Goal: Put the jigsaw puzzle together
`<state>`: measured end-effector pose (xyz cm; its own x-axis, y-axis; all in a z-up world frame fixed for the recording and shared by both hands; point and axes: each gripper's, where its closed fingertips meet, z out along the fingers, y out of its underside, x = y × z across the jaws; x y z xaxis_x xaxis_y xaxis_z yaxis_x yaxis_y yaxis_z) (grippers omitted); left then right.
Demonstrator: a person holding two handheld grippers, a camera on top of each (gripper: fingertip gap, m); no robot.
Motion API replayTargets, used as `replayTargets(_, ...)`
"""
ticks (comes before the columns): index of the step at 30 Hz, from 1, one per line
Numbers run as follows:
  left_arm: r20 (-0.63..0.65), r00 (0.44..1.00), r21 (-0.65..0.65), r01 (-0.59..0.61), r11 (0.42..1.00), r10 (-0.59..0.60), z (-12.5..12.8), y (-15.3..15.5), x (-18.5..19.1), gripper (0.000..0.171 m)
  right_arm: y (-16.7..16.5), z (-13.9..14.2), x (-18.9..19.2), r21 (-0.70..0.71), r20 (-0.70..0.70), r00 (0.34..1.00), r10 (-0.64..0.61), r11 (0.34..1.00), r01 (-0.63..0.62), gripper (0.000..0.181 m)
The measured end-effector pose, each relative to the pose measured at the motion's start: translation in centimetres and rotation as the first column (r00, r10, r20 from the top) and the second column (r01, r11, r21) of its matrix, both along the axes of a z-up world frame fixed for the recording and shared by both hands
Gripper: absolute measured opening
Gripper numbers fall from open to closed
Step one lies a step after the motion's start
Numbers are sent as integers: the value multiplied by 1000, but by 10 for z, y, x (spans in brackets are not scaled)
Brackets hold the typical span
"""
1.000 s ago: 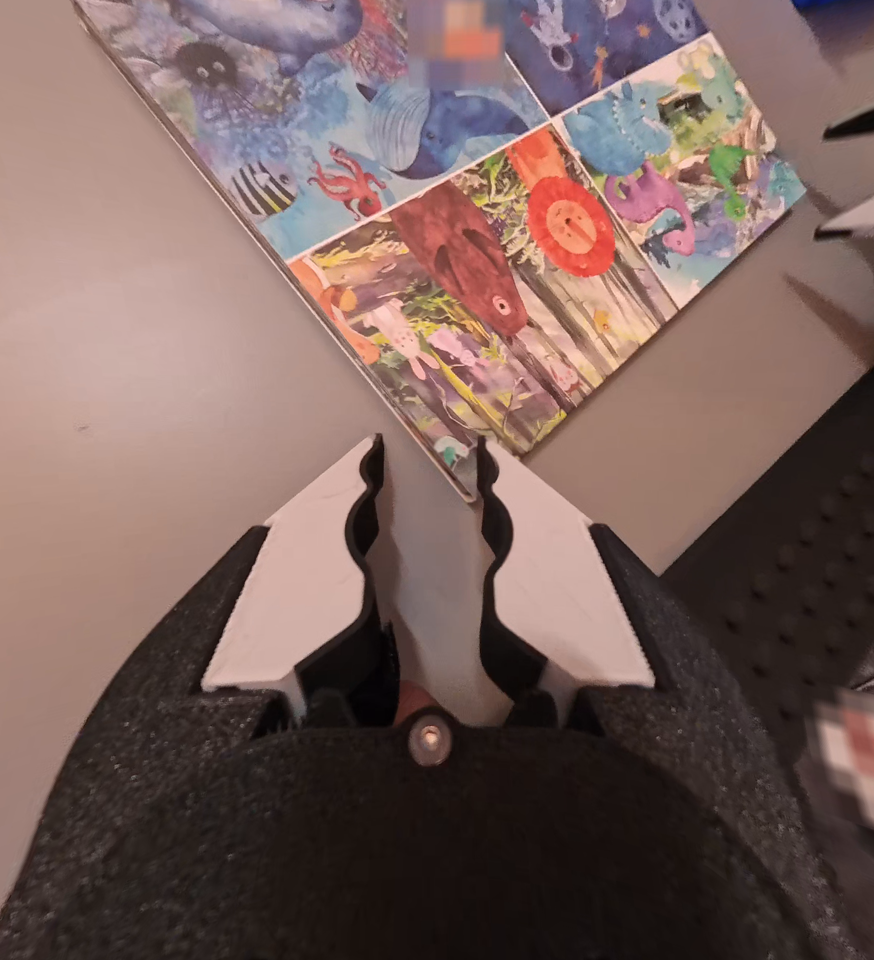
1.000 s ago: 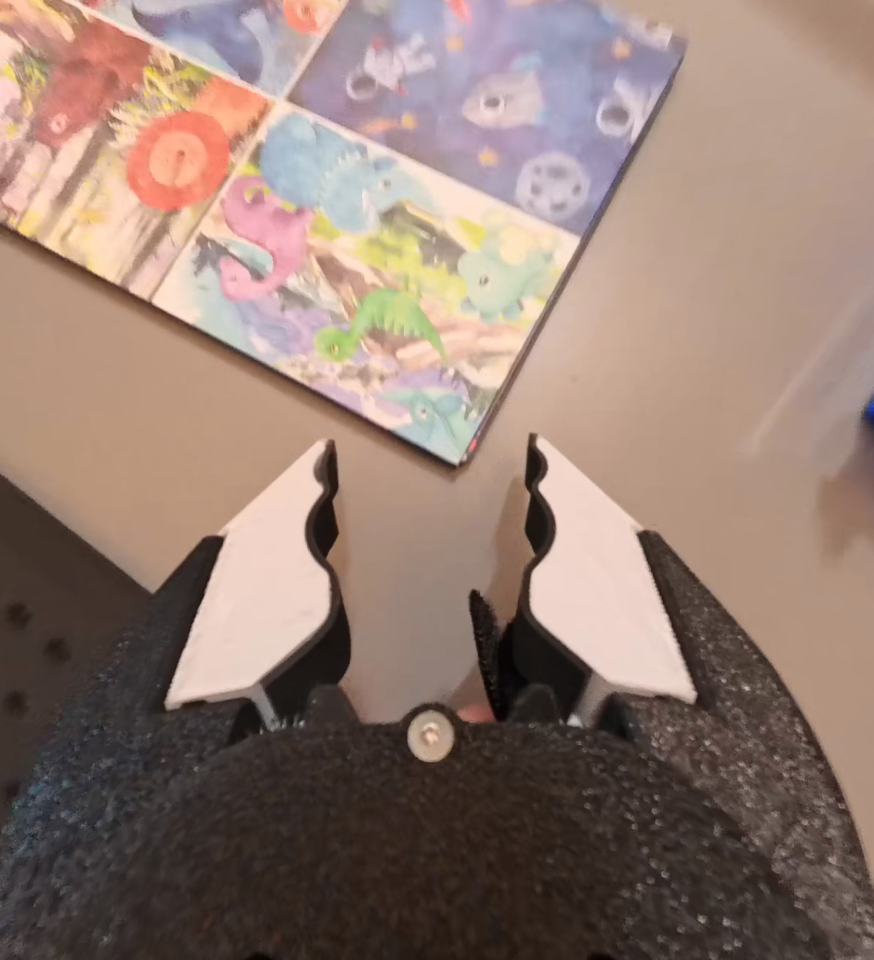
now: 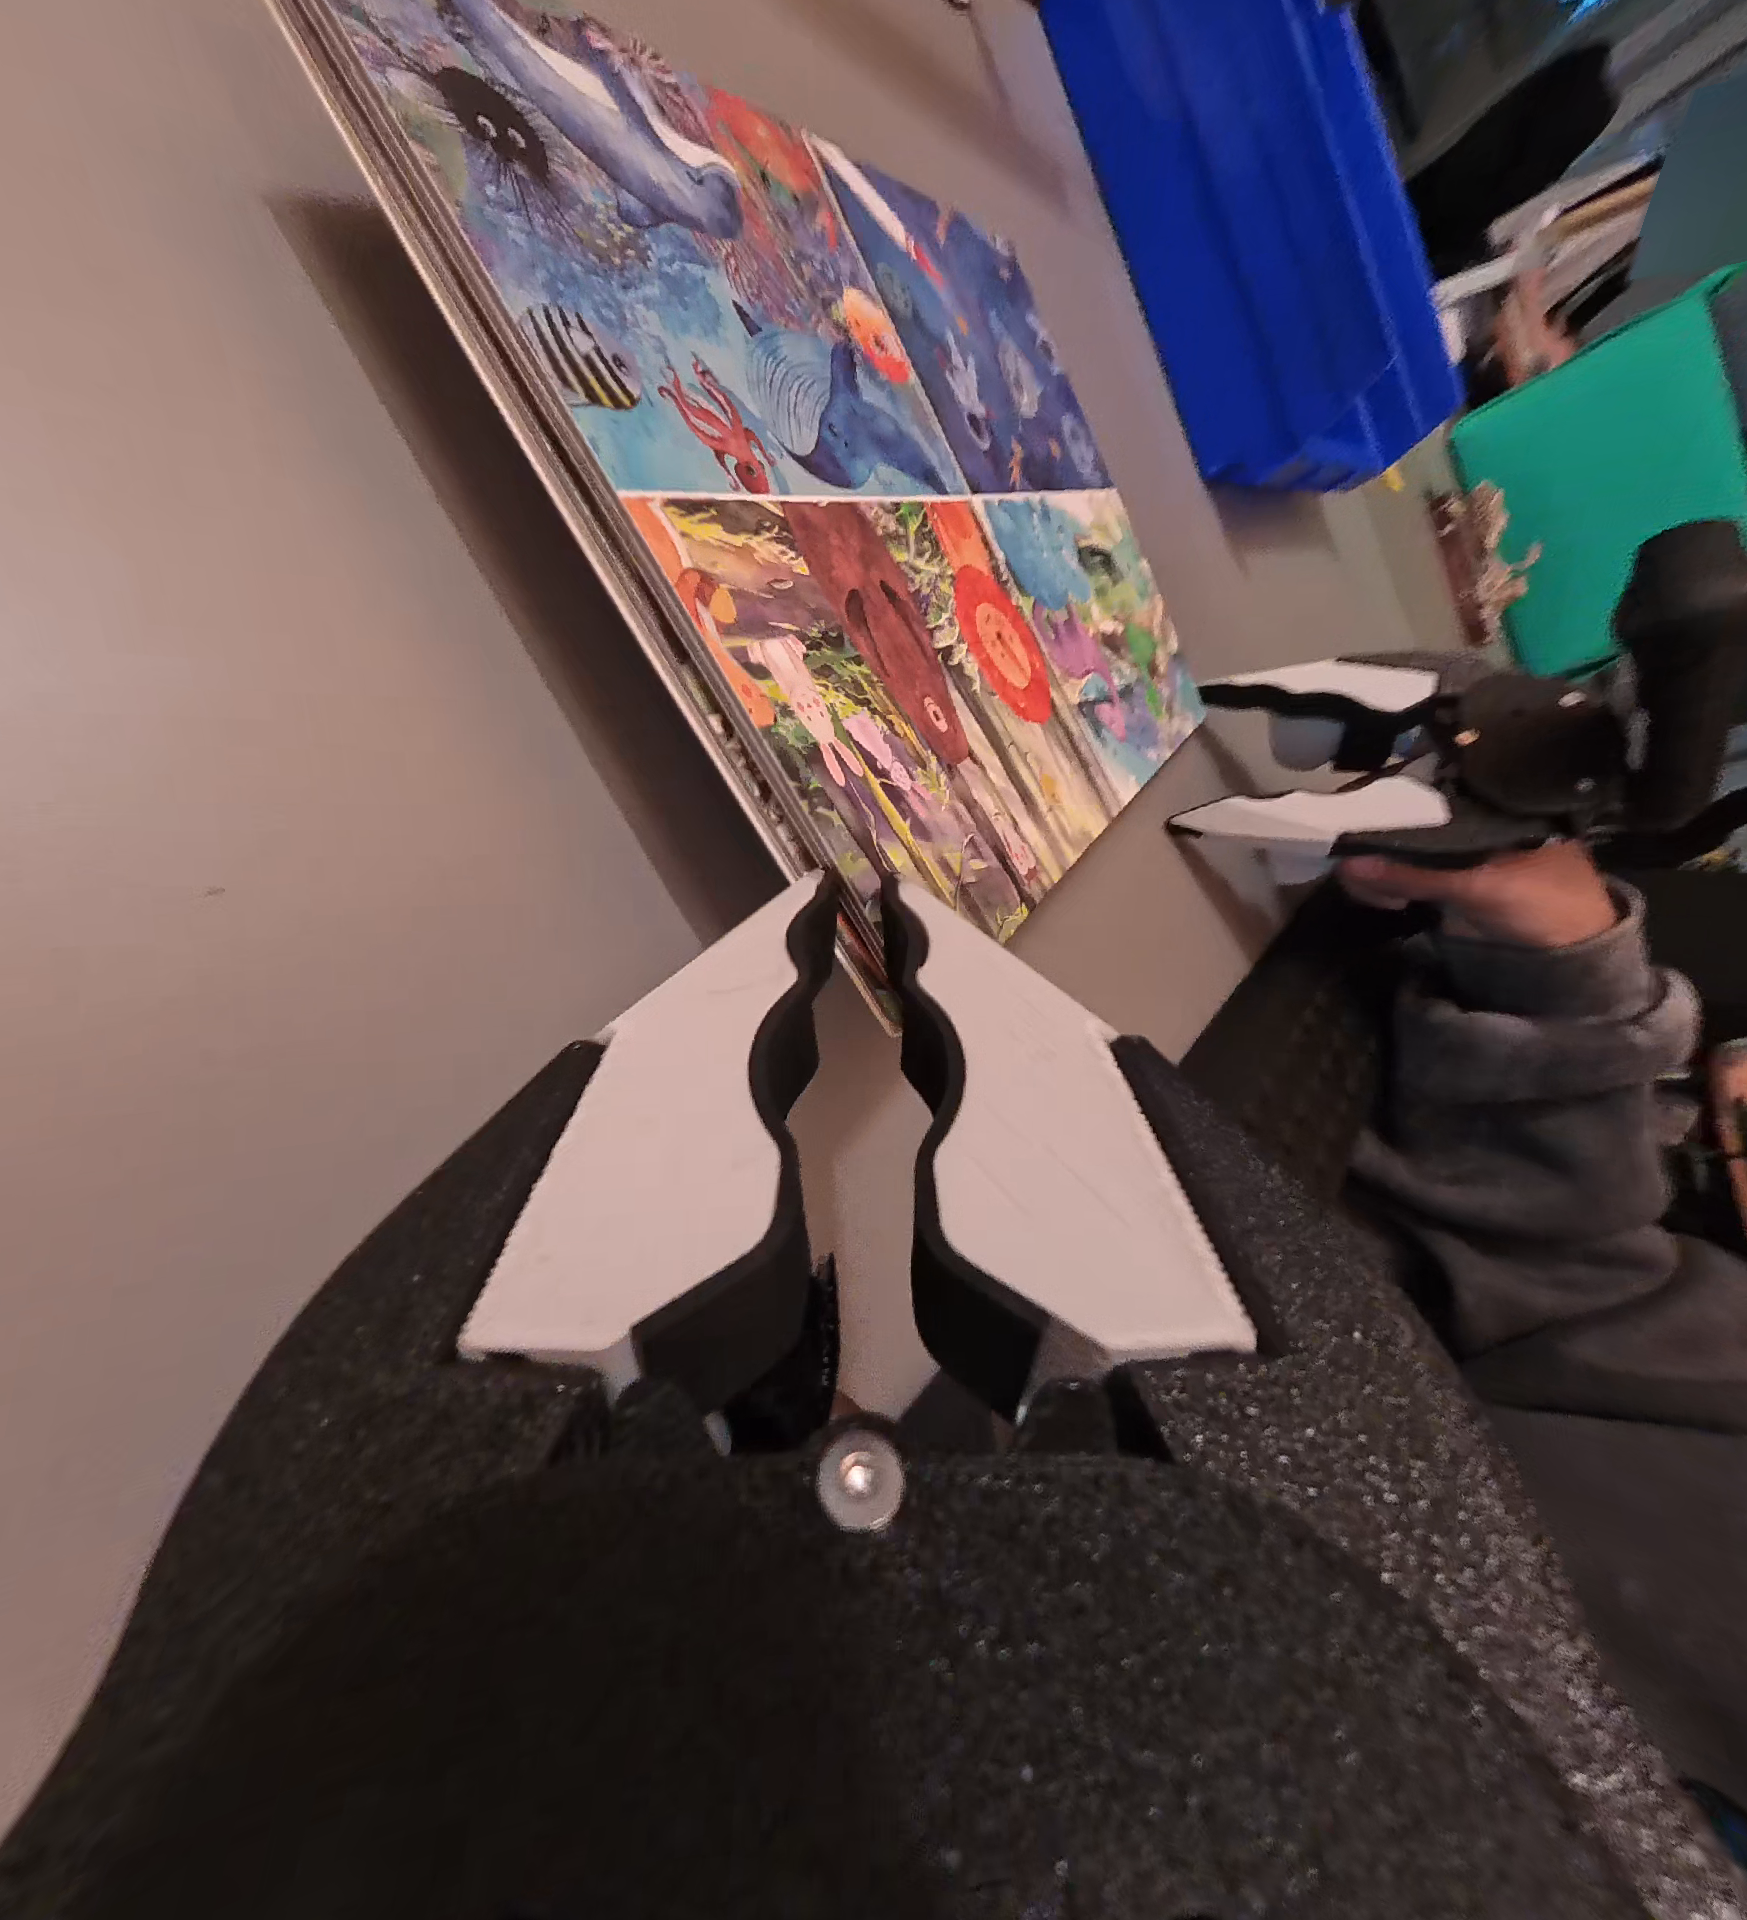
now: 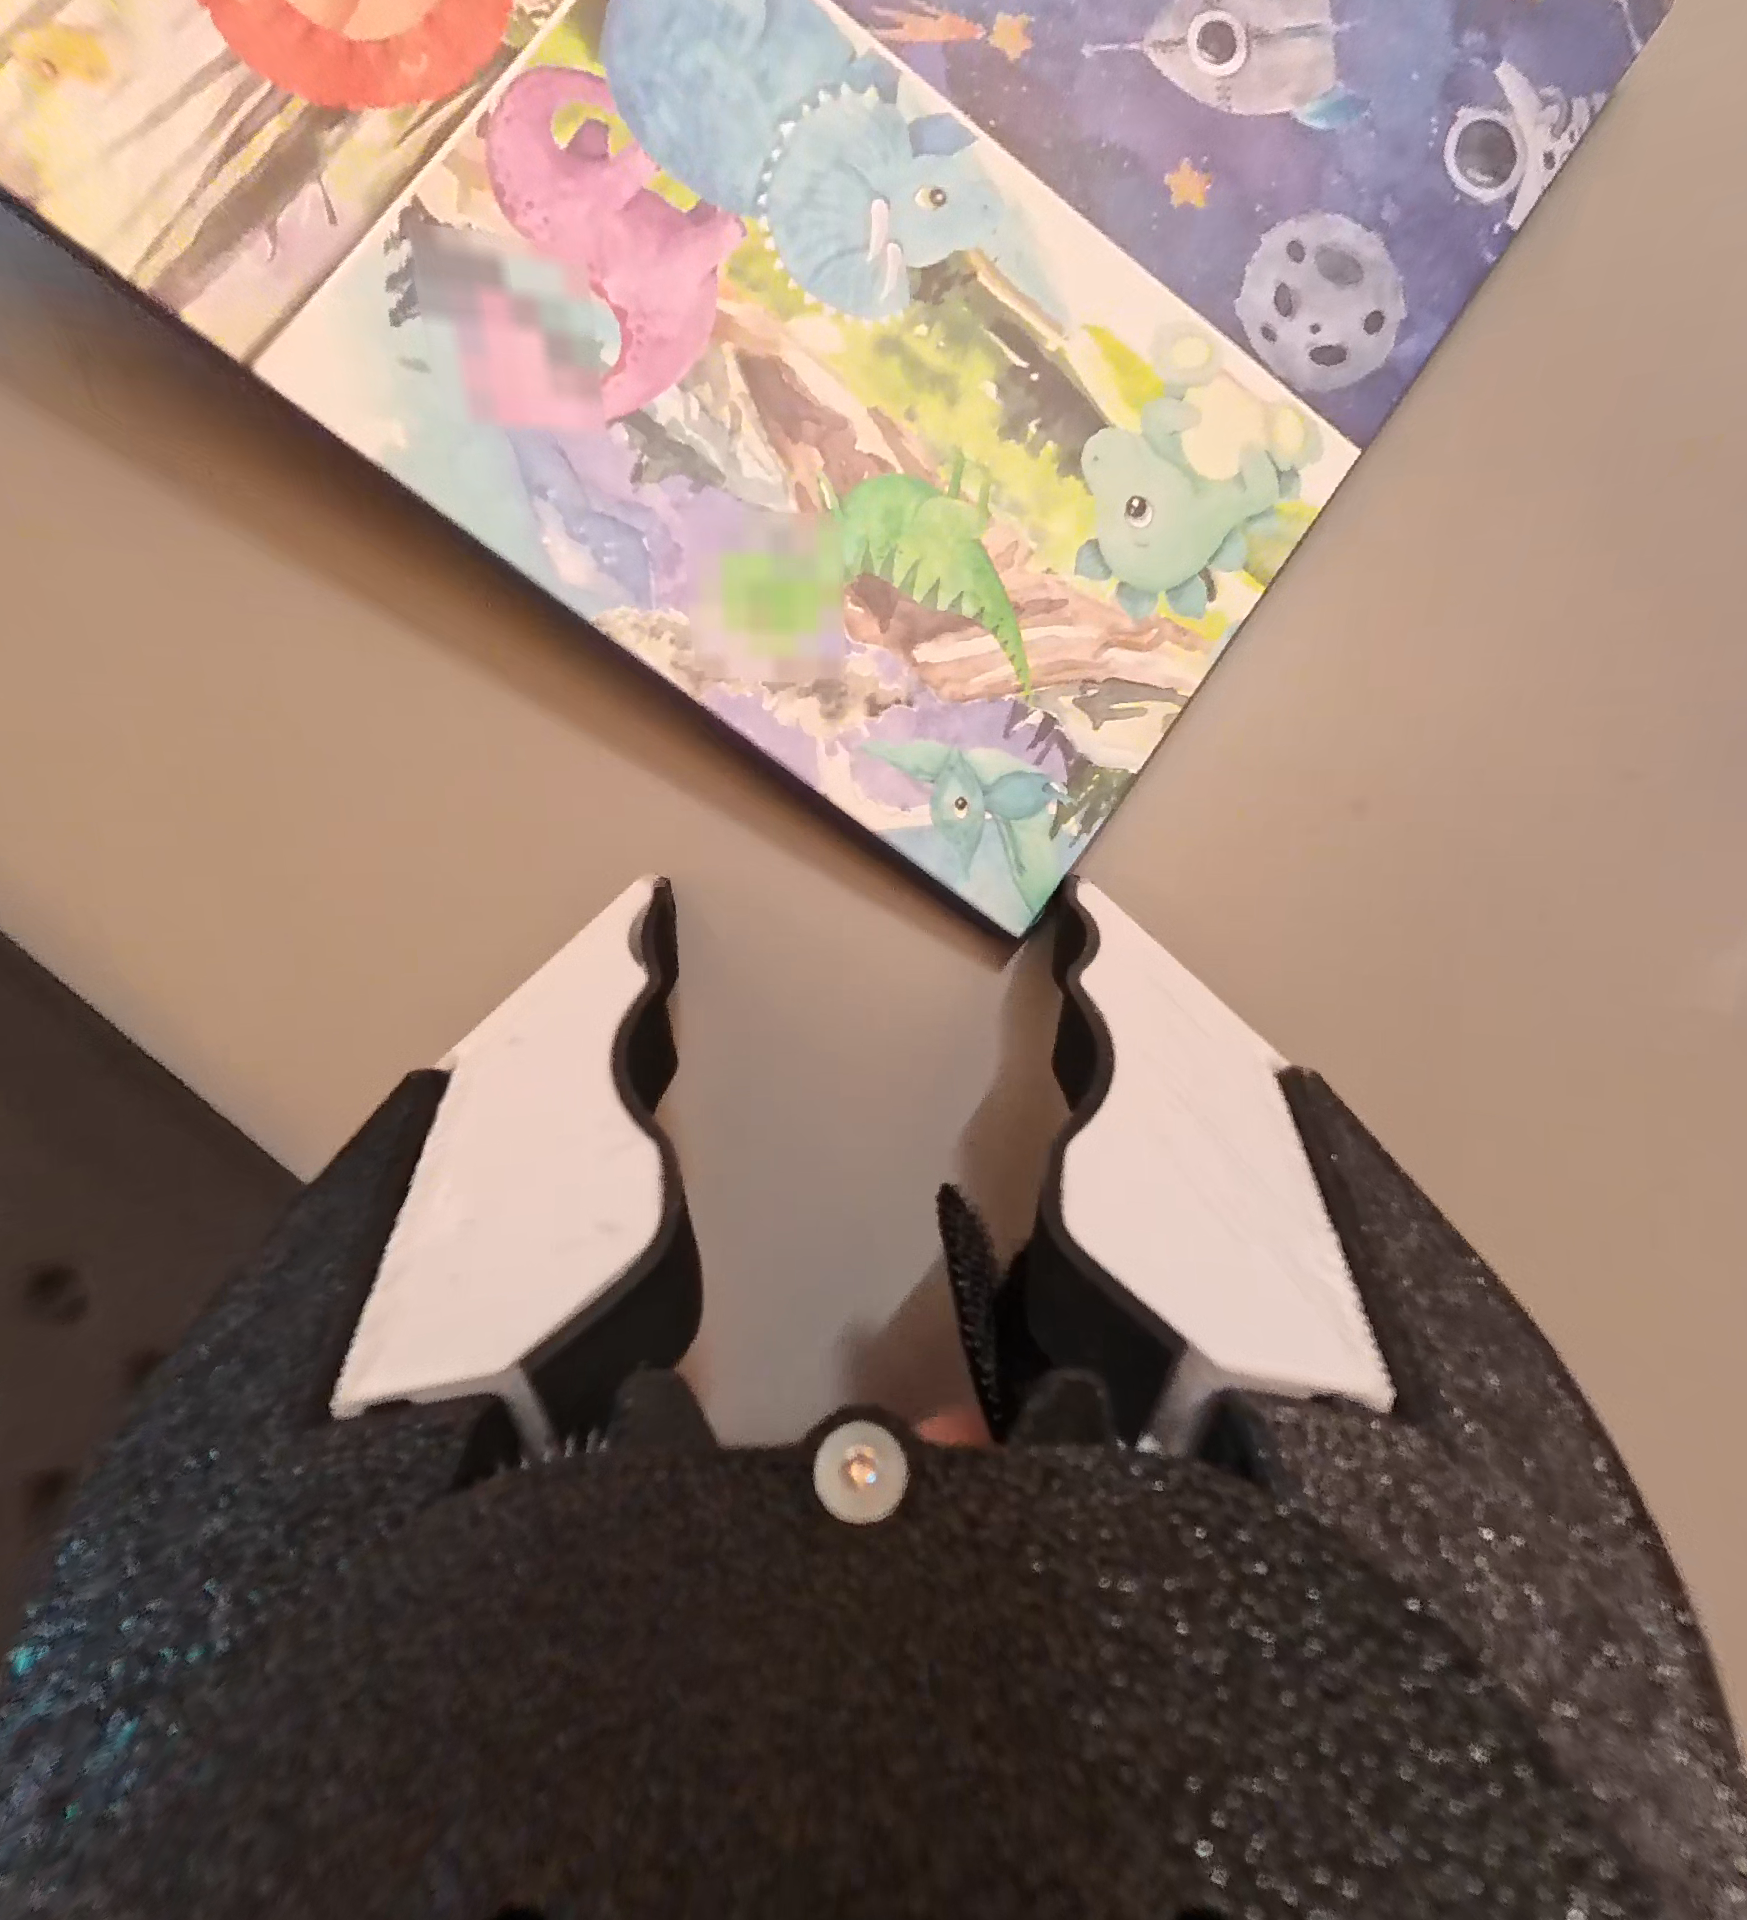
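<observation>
The puzzle board [image 3: 848, 436] is a flat, layered panel with four colourful pictures: sea, space, forest and dinosaurs. It lies on the grey table [image 3: 173, 727]. My left gripper [image 3: 858, 896] is shut on its near corner, with the layered edge pinched between the fingertips. That side casts a shadow on the table. My right gripper [image 4: 861, 906] is open, and its right fingertip sits just beside the dinosaur corner of the board [image 4: 952, 520]. It also shows in the left wrist view [image 3: 1189, 761], open at the board's right corner and held by a hand in a grey sleeve.
A blue bin [image 3: 1264, 260] stands beyond the board, with a green box [image 3: 1617, 499] to its right. A black perforated mat [image 4: 7, 1195] borders the table's near edge and also shows in the left wrist view [image 3: 1264, 1029]. Spacing between my two grippers at the tips: around 25 cm.
My left gripper has moved forward and shut on the board's near corner, and its view has tilted. My right gripper has moved up close to the dinosaur corner and is still open.
</observation>
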<state>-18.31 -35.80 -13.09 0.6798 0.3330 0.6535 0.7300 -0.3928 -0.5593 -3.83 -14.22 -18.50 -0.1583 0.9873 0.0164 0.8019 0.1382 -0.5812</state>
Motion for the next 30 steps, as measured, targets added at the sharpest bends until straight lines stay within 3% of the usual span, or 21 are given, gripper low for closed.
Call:
replayTargets(5,23,1000,137,8,991,-11,27,6,8,7,4,-1,0,-4,-15,1000,-20,1000,20,79)
replayTargets(13,9,1000,237,-10,972,8,50,12,11,8,5,-1,0,-12,-20,1000,-13,1000,13,80)
replayTargets(20,-102,994,321,-10,947,45,79,23,15,10,5,-1,0,-14,-16,1000,-11,1000,11,80)
replayTargets(25,-195,980,403,38,914,45,126,46,29,14,4,-2,0,-14,-13,1000,-13,1000,12,80)
replayTargets(30,-359,933,429,143,892,24,182,88,50,14,4,-2,0,-18,-20,1000,-8,1000,8,80)
